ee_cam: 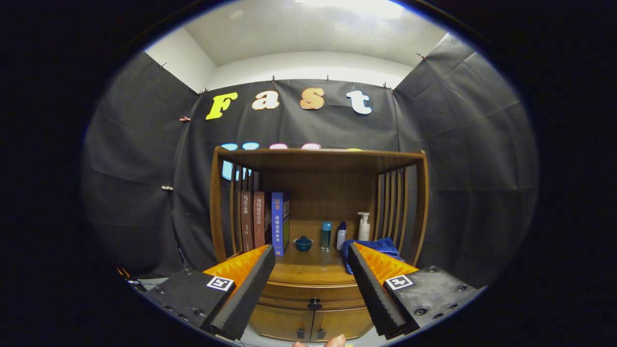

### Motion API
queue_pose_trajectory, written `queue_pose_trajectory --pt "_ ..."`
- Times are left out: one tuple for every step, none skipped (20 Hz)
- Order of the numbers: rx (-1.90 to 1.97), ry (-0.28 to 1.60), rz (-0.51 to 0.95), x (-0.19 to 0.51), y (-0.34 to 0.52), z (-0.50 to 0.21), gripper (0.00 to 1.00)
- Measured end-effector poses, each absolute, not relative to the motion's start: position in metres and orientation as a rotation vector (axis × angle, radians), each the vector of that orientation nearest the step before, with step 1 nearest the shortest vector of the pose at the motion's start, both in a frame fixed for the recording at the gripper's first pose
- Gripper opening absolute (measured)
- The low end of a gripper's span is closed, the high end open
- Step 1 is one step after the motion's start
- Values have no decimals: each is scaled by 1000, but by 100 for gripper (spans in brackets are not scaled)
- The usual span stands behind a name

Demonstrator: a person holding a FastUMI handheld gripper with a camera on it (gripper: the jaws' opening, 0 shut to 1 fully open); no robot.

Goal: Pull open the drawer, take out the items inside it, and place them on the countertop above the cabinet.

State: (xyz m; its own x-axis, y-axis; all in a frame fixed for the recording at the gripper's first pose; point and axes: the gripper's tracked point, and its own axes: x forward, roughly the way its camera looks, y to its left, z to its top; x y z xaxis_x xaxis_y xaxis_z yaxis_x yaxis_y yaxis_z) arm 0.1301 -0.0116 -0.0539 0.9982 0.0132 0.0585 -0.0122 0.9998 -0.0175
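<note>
Facing a wooden cabinet (318,202) square on, well short of it. Gripper (312,289) held level, fingers (248,289) spread wide apart, nothing between them. Straight ahead and between the fingers: the drawer (308,294), shut, with a small dark knob (314,304) at the middle of its front. Below it, two little doors (308,324) with dark pulls. Above the drawer, the bench (313,267) already carrying a blue lidded bowl (303,243), a teal bottle (326,235), a white bottle with a blue cap (341,235), a pump bottle (364,226) and a blue cloth (371,248) at the right. Three books (262,221) standing at the left. Contents of the drawer hidden.

Step in hand, by the look of it: reaching for the knob. Best done by dropping slightly and closing in dead centre, fingers kept apart until the knob sits between the pads, then clamping and drawing straight back, no twist, so the drawer slides without jamming. Worth keeping clear bench in mind, centre front, for what comes out.
</note>
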Motion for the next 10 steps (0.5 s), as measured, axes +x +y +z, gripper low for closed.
queue_pose_trajectory --pt "-16 -53 11 141 -13 -65 98" --pt "-22 -45 11 150 -14 -77 98" --pt "-31 -39 11 160 -16 -89 98" --pt "-41 -27 10 169 -15 -103 98" --pt "-53 -14 9 178 -16 -118 98" --pt "-60 -5 10 185 -17 -132 98" --pt "-62 5 17 191 -18 -146 98" --pt "-62 20 20 194 -18 -162 98" --pt "-61 37 21 197 -17 -179 98" --pt "-59 62 26 200 -15 -197 99"
